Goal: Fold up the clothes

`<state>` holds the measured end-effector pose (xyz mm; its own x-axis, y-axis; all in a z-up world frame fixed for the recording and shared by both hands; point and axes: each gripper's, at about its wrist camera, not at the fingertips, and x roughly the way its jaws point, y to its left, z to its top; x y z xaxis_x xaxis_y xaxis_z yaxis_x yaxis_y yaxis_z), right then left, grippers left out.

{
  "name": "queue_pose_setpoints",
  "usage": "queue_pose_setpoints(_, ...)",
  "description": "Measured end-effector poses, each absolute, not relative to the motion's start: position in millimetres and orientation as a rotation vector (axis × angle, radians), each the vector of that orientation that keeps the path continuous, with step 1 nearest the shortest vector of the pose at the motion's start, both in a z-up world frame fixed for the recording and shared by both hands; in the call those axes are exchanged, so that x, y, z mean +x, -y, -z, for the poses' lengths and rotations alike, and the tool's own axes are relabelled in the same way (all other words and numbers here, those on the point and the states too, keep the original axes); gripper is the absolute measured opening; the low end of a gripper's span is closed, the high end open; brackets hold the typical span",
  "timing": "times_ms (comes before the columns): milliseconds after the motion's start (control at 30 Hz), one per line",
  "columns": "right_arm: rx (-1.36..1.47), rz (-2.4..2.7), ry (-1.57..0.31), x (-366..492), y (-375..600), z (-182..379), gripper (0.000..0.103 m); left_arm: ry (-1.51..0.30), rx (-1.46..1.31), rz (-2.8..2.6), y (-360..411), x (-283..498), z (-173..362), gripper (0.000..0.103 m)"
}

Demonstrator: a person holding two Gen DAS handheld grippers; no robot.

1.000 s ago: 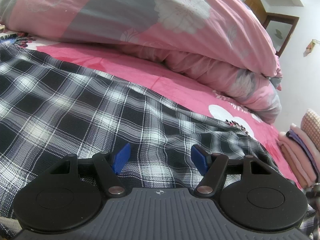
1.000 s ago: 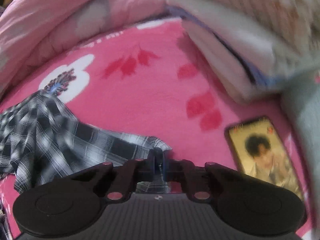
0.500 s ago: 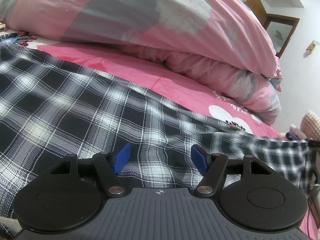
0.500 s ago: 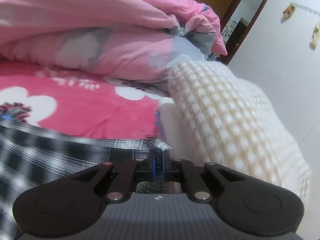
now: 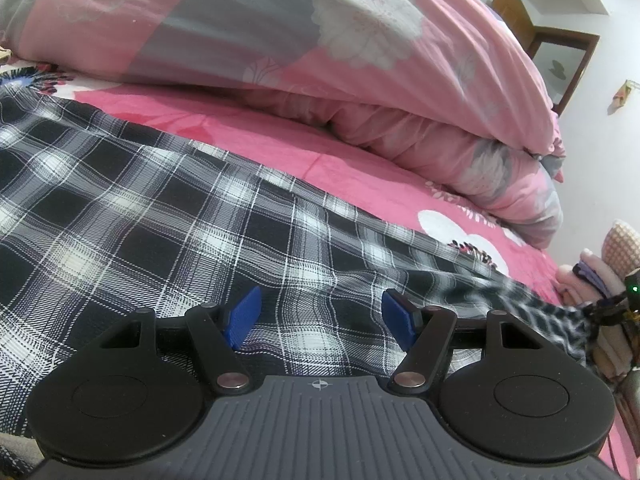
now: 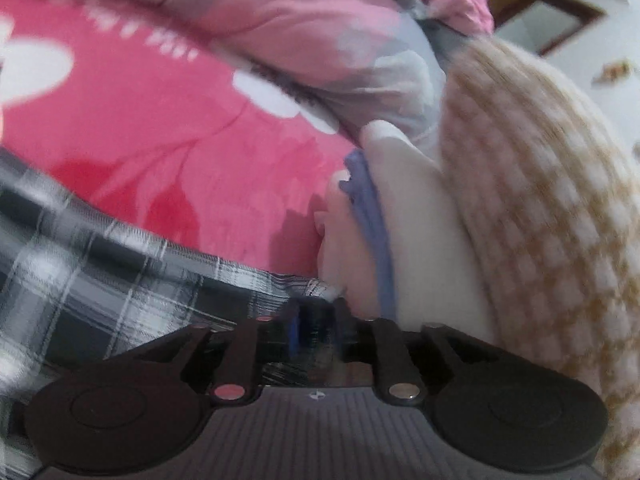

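Note:
A black-and-white plaid shirt (image 5: 168, 216) lies spread over the pink bed sheet (image 5: 360, 176). My left gripper (image 5: 320, 320) hovers just above the shirt's near part, open, its blue pads (image 5: 244, 314) wide apart with nothing between them. At the far right of the left wrist view, the right gripper (image 5: 614, 308) holds a stretched end of the shirt off the bed. In the blurred right wrist view, my right gripper (image 6: 316, 320) is shut on the plaid shirt (image 6: 100, 280), whose corner pokes out past the fingers.
A rolled pink-and-grey floral quilt (image 5: 320, 40) runs along the far side of the bed. A stack of folded clothes (image 6: 400, 220) topped by a beige waffle blanket (image 6: 540, 208) sits close to the right gripper. A brown door (image 5: 516, 12) stands beyond.
The right gripper has lifted the shirt's end off the sheet and pulled it taut to the right, its view swinging from the sheet to the stack. The left gripper has stayed put.

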<state>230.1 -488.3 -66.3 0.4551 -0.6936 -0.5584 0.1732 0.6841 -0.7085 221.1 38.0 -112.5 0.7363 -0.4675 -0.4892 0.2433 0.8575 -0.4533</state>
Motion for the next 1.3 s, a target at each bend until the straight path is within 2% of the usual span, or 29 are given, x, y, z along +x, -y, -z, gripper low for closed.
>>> queue_pose_setpoints(33, -0.643, 0.582, -0.94, 228.2, 483.7, 62.7, 0.047, -0.632, -0.377, 0.401, -38.1, 221.2, 112.5, 0.067)
queue_pose_setpoints(200, -0.578, 0.577, -0.829, 217.4, 468.4, 22.5, 0.048, -0.632, -0.376, 0.401, -38.2, 221.6, 112.4, 0.067)
queue_pose_setpoints(267, -0.578, 0.566, -0.751, 212.7, 453.6, 7.0, 0.053, -0.633, -0.376, 0.401, -38.1, 221.8, 112.0, 0.067)
queue_pose_setpoints(400, -0.398, 0.294, -0.654, 208.8, 408.9, -17.8, 0.055, -0.627, -0.374, 0.4, -39.0, 221.4, 110.8, 0.067)
queue_pose_setpoints(500, -0.23, 0.08, -0.695, 226.2, 371.8, -15.7, 0.053, -0.57, -0.353, 0.422, -37.4, 213.2, 105.2, 0.068)
queue_pose_setpoints(600, -0.086, -0.086, -0.772, 255.7, 336.9, -2.3, 0.045, -0.519, -0.312, 0.463, -32.2, 206.0, 99.3, 0.07)
queue_pose_setpoints(700, -0.001, -0.156, -0.876, 292.6, 315.7, 20.3, 0.035, -0.538, -0.32, 0.458, -33.4, 209.3, 100.9, 0.071)
queue_pose_setpoints(733, 0.026, -0.175, -0.916, 305.1, 309.5, 28.4, 0.026, -0.544, -0.323, 0.457, -33.8, 210.4, 101.4, 0.07)
queue_pose_setpoints(767, 0.052, -0.195, -0.955, 317.6, 303.2, 36.5, 0.022, -0.548, -0.327, 0.456, -34.3, 211.0, 101.8, 0.07)
queue_pose_setpoints(933, 0.015, -0.109, -0.98, 355.3, 284.6, 71.3, 0.02, -0.538, -0.334, 0.465, -34.6, 208.1, 101.8, 0.07)
queue_pose_setpoints(1100, 0.114, -0.008, -0.928, 358.9, 300.9, 54.1, 0.021, -0.517, -0.34, 0.469, -37.1, 204.5, 99.7, 0.071)
queue_pose_setpoints(1300, 0.169, 0.007, -0.915, 351.4, 300.3, 63.5, 0.021, -0.531, -0.319, 0.479, -32.0, 207.7, 99.9, 0.071)
